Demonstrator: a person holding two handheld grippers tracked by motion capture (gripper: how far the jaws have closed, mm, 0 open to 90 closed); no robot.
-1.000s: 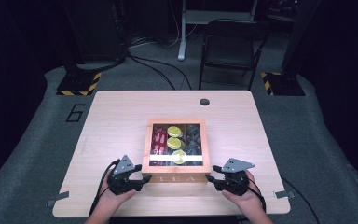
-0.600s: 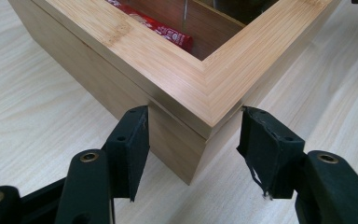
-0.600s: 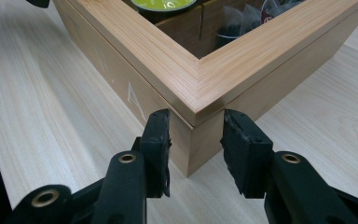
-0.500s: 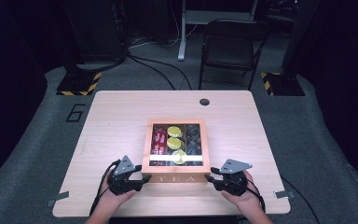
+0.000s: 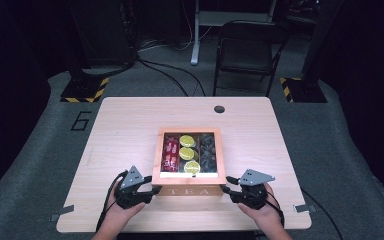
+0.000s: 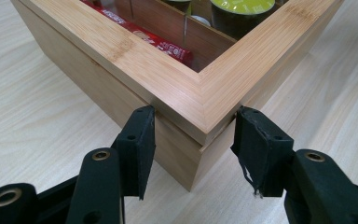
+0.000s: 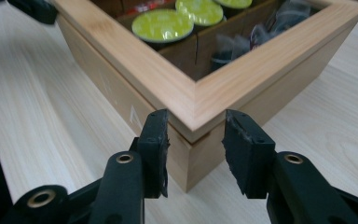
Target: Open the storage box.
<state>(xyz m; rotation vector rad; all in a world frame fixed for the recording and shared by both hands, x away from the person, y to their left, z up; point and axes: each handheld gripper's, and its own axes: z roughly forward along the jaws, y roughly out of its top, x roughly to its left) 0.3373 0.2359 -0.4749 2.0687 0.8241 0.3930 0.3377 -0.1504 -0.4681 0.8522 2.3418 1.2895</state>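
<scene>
The tea box (image 5: pixel 189 159) sits low in the middle of the high view, on the near half of a pale wood-grain table (image 5: pixel 130 125). It is a square bamboo case with a flat mitred lid frame around a clear window, and the word TEA is on its front wall. Through the window I see three lanes: glossy red packets (image 5: pixel 170 150) at the left, round pods with lime-green foil tops (image 5: pixel 186 147) in the middle, and dark crinkled sachets (image 5: pixel 207 149) at the right.

My left gripper (image 6: pixel 193 140), at the bottom of its own view, straddles the box's near left corner. Its black, flat-faced rubber pads sit at either side of the lid's corner. The jaws have just been closing with that corner between them, and both pads now meet the lid's edges, so I am clamped on it. The right-hand pad is frayed at its lower edge.

My right gripper (image 7: pixel 196 140) is clamped the same way on the near right corner. Its blocky pads press on the lid frame just above the seam with the base.
</scene>
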